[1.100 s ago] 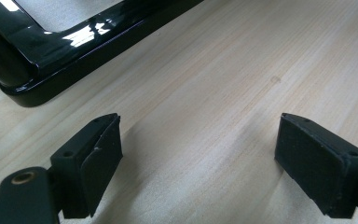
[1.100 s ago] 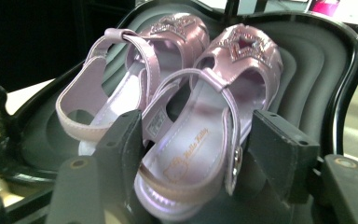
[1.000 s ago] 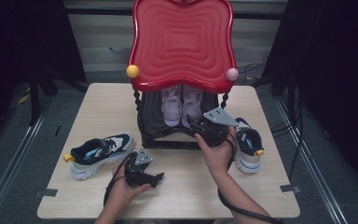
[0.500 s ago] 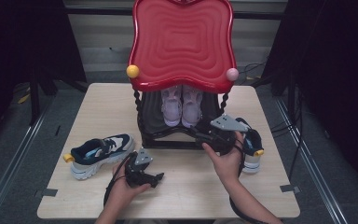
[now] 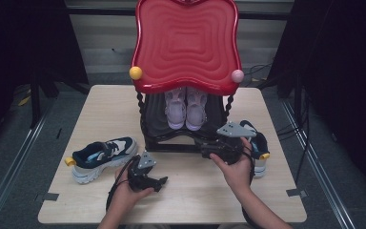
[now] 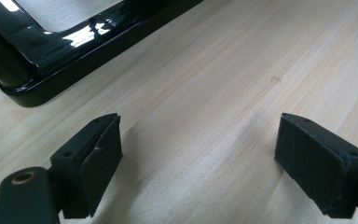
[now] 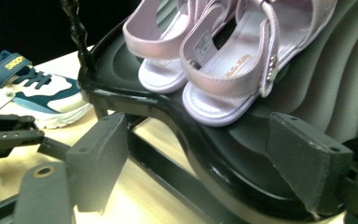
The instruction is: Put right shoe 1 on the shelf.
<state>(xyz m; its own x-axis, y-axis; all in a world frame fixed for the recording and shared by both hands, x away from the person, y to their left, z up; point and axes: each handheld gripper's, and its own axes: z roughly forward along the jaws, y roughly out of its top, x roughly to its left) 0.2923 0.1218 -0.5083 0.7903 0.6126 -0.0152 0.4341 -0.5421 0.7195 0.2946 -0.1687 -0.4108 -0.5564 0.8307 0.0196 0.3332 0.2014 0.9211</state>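
R tool [image 5: 208,151] shifted left, jaws opening; sandals [image 7: 214,60] just ahead on shelf.

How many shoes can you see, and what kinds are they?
Sandals, pale purple, on the black lower shelf of the rack: 2
Sneakers, one left of the rack, one right, on the table: 2
Total: 4 shoes
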